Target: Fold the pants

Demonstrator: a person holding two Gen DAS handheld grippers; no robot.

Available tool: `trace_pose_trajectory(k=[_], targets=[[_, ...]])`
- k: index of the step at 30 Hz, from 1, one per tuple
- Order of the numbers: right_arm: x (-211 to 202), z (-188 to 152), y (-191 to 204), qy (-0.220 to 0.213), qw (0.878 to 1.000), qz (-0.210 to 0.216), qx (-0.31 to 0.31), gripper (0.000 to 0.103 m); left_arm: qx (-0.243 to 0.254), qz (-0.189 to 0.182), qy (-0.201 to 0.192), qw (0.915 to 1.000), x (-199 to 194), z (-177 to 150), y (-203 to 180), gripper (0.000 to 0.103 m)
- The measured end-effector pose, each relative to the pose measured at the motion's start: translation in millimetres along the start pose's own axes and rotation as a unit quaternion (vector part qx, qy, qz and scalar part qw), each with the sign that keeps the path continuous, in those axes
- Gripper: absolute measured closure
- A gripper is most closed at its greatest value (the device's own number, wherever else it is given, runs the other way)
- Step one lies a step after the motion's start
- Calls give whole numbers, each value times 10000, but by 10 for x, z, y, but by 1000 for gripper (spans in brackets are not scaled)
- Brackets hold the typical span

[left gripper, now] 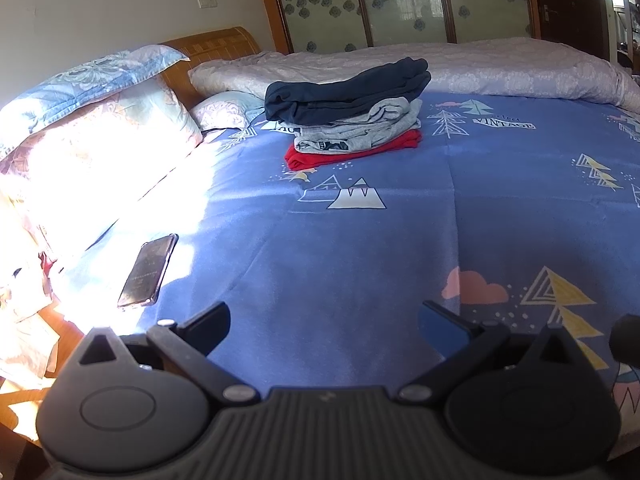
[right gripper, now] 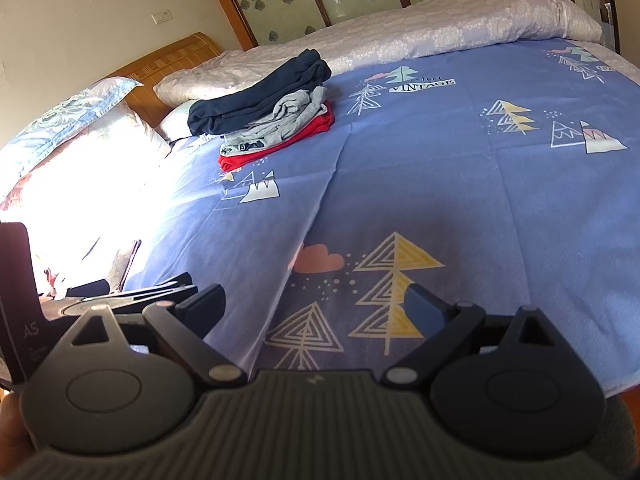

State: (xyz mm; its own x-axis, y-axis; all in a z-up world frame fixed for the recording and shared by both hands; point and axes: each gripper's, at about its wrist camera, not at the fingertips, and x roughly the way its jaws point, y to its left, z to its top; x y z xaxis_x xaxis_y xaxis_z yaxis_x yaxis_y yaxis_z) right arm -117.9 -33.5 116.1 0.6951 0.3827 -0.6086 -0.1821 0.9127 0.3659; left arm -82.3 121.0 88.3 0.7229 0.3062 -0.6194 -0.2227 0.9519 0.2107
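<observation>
A stack of folded clothes lies on the blue bedsheet (left gripper: 360, 240) toward the far side. Dark navy pants (left gripper: 344, 90) lie on top, over a grey garment (left gripper: 356, 128) and a red one (left gripper: 352, 152). The same stack shows in the right wrist view: navy pants (right gripper: 256, 96), grey garment (right gripper: 276, 124), red garment (right gripper: 276, 142). My left gripper (left gripper: 324, 330) is open and empty above the near part of the sheet. My right gripper (right gripper: 314, 312) is open and empty above the sheet (right gripper: 440, 200), far from the stack.
A phone (left gripper: 148, 270) lies at the left on the sheet, in bright sunlight. Pillows (left gripper: 92, 112) and a wooden headboard (left gripper: 216, 46) are at the left. A rolled pale quilt (left gripper: 500, 64) runs along the far side. The left gripper's body (right gripper: 120, 300) shows low left in the right wrist view.
</observation>
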Motion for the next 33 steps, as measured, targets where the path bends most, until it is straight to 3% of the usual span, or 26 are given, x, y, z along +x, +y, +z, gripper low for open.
trace_pose_trajectory(k=[33], targets=[[18, -20, -24, 34, 10000, 29, -15, 6, 7, -56, 89, 9999, 16, -7, -8, 0]])
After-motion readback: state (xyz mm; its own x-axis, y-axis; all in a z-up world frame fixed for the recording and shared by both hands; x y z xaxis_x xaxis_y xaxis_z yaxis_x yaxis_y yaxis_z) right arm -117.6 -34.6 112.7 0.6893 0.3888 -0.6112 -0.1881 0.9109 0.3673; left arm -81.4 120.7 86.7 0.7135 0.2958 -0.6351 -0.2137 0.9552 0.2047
